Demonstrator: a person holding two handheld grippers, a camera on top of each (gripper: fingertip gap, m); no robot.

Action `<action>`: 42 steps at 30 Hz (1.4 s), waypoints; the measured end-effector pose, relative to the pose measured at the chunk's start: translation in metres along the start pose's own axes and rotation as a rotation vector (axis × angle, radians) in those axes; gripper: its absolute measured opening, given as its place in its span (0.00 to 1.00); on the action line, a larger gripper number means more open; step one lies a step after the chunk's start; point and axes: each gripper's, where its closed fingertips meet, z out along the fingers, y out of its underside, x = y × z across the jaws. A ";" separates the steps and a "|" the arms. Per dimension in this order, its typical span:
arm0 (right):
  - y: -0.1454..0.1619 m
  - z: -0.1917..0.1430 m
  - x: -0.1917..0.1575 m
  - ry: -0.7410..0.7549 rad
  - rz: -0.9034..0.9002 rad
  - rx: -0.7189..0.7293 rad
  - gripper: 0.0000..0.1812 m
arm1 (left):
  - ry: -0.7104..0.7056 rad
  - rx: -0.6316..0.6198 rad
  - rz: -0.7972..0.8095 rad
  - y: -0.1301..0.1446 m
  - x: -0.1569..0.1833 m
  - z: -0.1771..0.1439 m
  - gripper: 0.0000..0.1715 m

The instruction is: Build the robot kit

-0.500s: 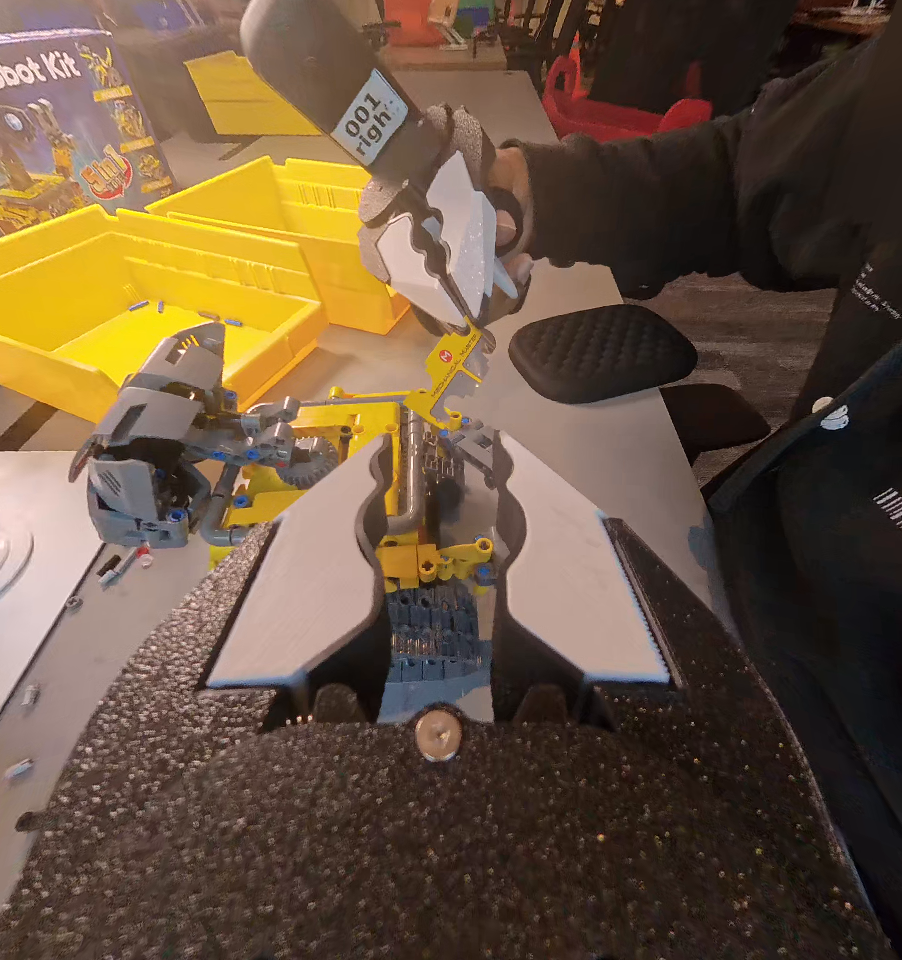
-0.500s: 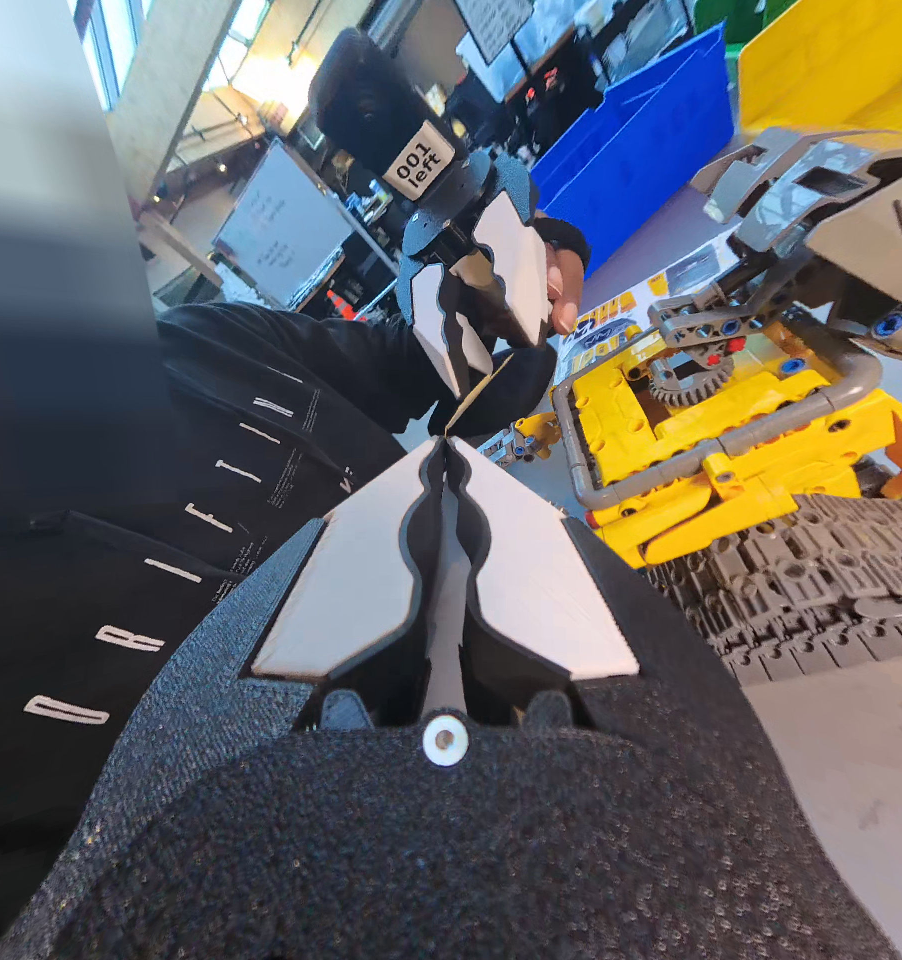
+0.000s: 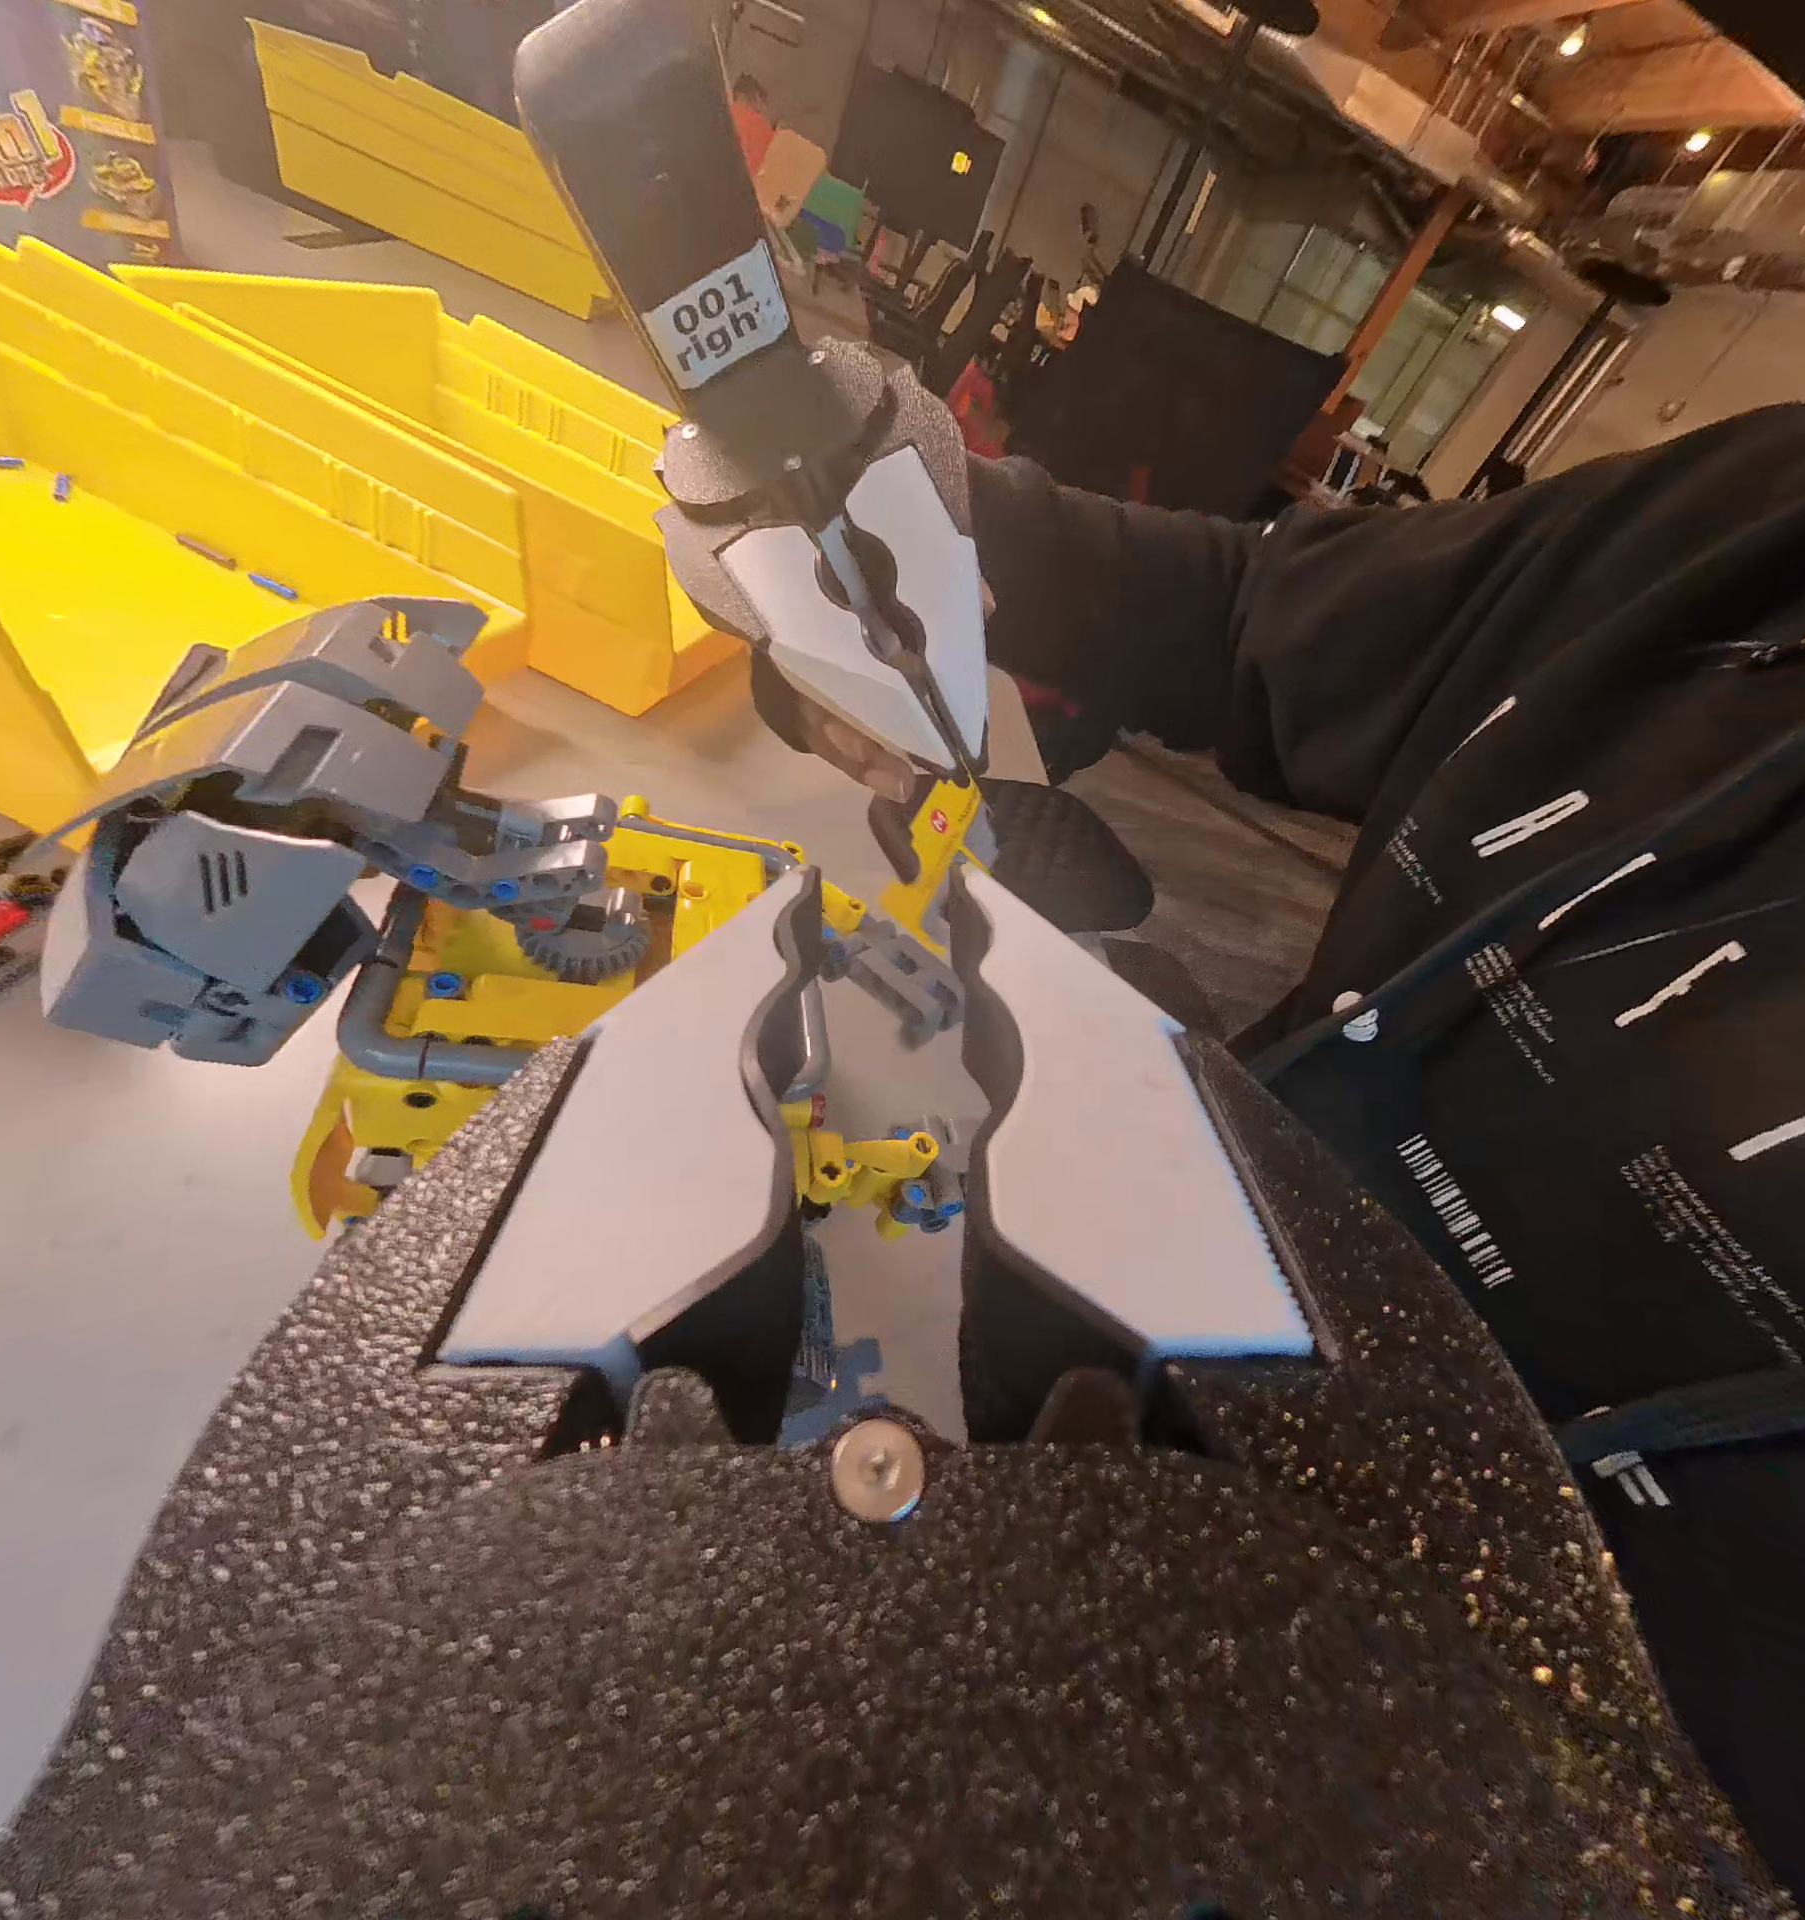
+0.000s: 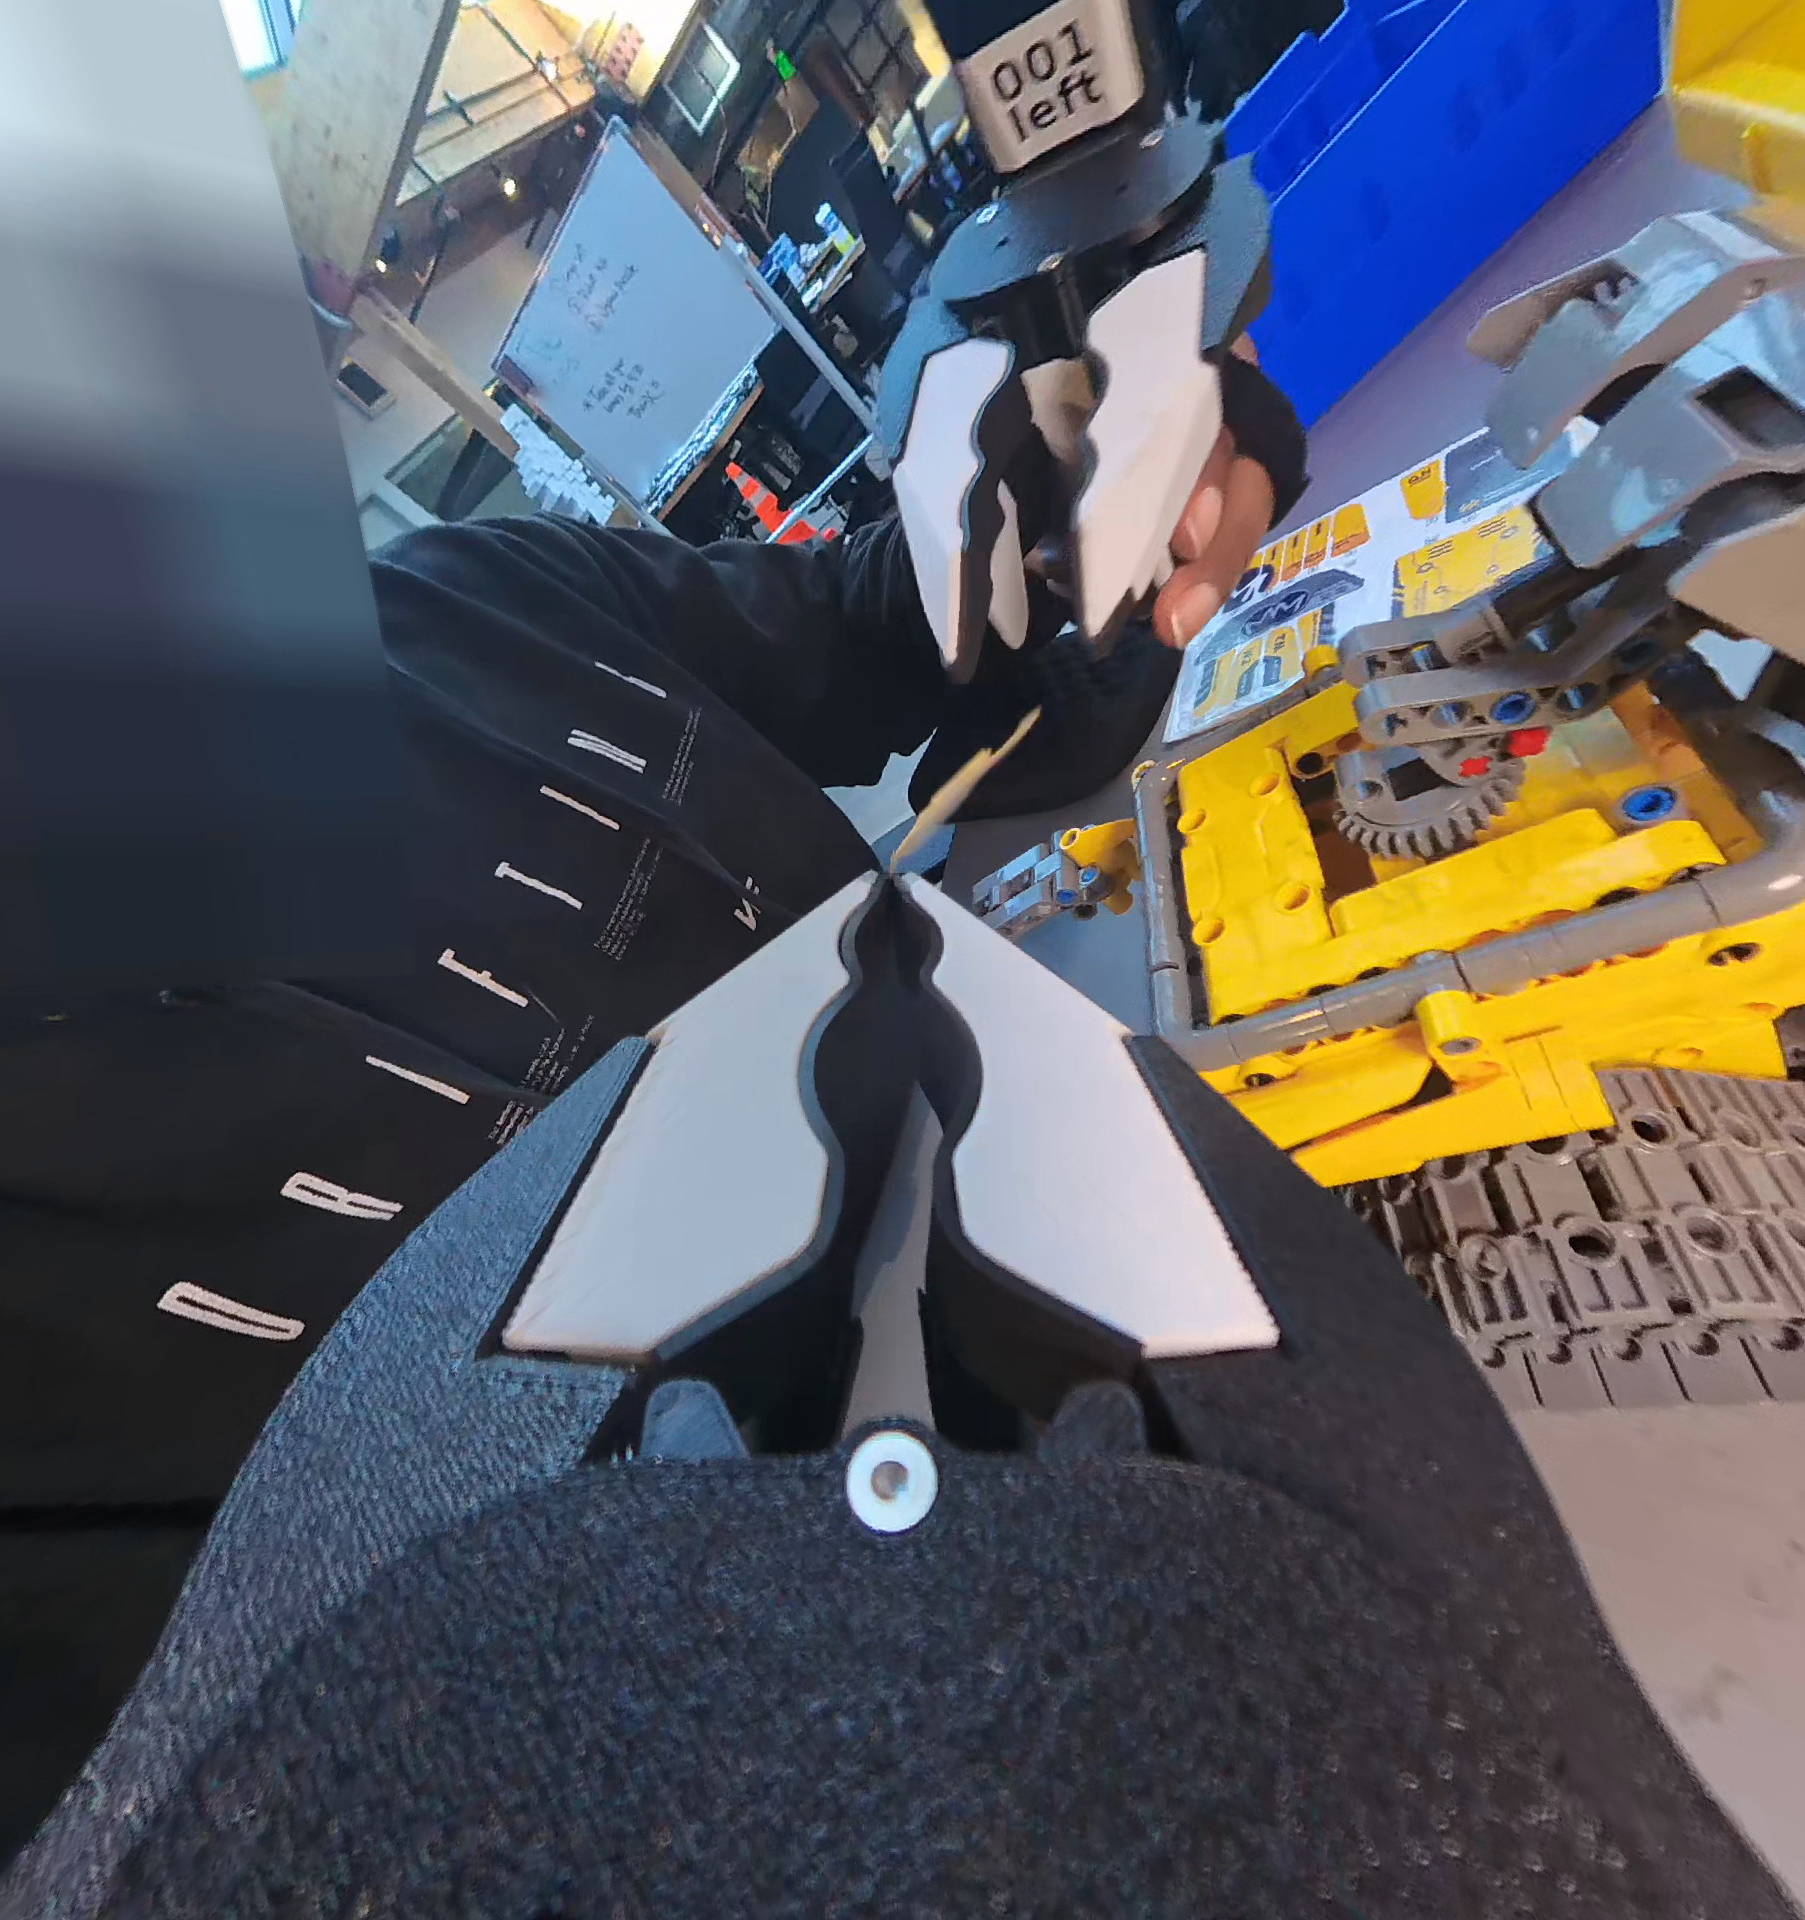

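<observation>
Yellow plastic is what the right gripper (image 3: 965,774) pinches: a flat yellow tool (image 3: 937,847), clamped at the very tips of fingers that are pressed together. In the left wrist view the tool hangs from those tips with its long axis running from about 1 o'clock down to 7 o'clock, its lower end just above the rear corner of the yellow and grey brick-built tracked vehicle (image 3: 524,987) on the grey table (image 3: 98,1226).

The left gripper (image 3: 877,904) stands with its fingers apart and nothing between them. The vehicle's grey tube frame and a small yellow pin cluster (image 3: 877,1158) show through the gap, lying below and at 12 o'clock from the tips; whether any finger touches the frame cannot be told. The tool sits at about 1 o'clock from these tips, just beyond them. Yellow bins (image 3: 285,457) stand at 10 o'clock, well apart. In the right wrist view a printed sheet (image 4: 1324,582) lies beyond the vehicle.
</observation>
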 end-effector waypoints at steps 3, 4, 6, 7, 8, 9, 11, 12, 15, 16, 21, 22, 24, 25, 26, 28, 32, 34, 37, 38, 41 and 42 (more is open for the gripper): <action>0.000 0.003 -0.003 -0.012 -0.012 -0.028 0.00 | 0.060 -0.016 -0.066 0.003 0.003 0.001 0.16; 0.000 0.004 -0.005 -0.016 -0.016 -0.034 0.00 | 0.086 -0.023 -0.083 0.005 0.006 0.003 0.16; -0.001 0.005 -0.006 -0.015 -0.026 -0.048 0.00 | 0.146 -0.023 -0.114 0.005 0.015 0.005 0.15; -0.001 0.006 -0.006 -0.012 -0.029 -0.051 0.00 | 0.164 -0.020 -0.128 0.005 0.018 0.005 0.13; -0.001 0.006 -0.006 -0.011 -0.030 -0.053 0.00 | 0.175 -0.019 -0.139 0.005 0.021 0.005 0.12; -0.001 0.006 -0.006 -0.009 -0.031 -0.054 0.00 | 0.182 -0.016 -0.147 0.004 0.022 0.005 0.10; -0.001 0.006 -0.004 -0.001 -0.032 -0.055 0.00 | 0.176 -0.024 -0.157 0.006 0.023 0.005 0.05; -0.001 0.006 -0.004 0.001 -0.031 -0.052 0.00 | 0.167 -0.030 -0.158 0.007 0.023 0.005 0.03; -0.002 0.004 -0.002 0.016 -0.029 -0.042 0.00 | 0.131 -0.029 -0.171 0.007 0.020 0.005 0.00; -0.003 0.003 -0.001 0.025 -0.029 -0.039 0.00 | 0.119 -0.026 -0.182 0.006 0.019 0.005 0.00; -0.011 -0.001 0.007 0.087 -0.042 0.025 0.00 | 0.075 0.007 -0.241 0.002 0.012 0.003 0.00; -0.013 -0.002 0.009 0.108 -0.050 0.039 0.01 | 0.073 0.012 -0.254 0.002 0.012 0.002 0.00; -0.015 -0.003 0.009 0.133 -0.058 0.065 0.02 | 0.062 0.018 -0.274 0.002 0.010 0.002 0.00; -0.016 -0.003 0.008 0.141 -0.060 0.073 0.02 | 0.060 0.020 -0.285 0.003 0.009 0.002 0.00; -0.016 -0.003 0.007 0.149 -0.061 0.080 0.03 | 0.059 0.025 -0.297 0.003 0.009 0.002 0.00; -0.016 -0.003 0.007 0.168 -0.057 0.090 0.02 | 0.065 0.033 -0.322 0.003 0.008 0.001 0.00; -0.016 -0.003 0.006 0.200 -0.047 0.100 0.02 | 0.073 0.046 -0.358 0.002 0.007 0.001 0.00; -0.018 -0.004 0.008 0.225 -0.049 0.104 0.02 | 0.079 0.047 -0.371 0.001 0.007 0.002 0.00; -0.021 -0.005 0.008 0.239 -0.036 0.118 0.00 | 0.082 0.050 -0.393 -0.001 0.006 0.002 0.00; -0.022 -0.005 0.008 0.240 -0.032 0.121 0.00 | 0.083 0.051 -0.402 -0.001 0.006 0.003 0.00; -0.023 -0.007 0.009 0.259 -0.005 0.119 0.00 | 0.082 0.051 -0.432 -0.003 0.003 0.003 0.00; -0.023 -0.007 0.010 0.262 0.012 0.120 0.00 | 0.081 0.052 -0.444 -0.004 0.002 0.003 0.00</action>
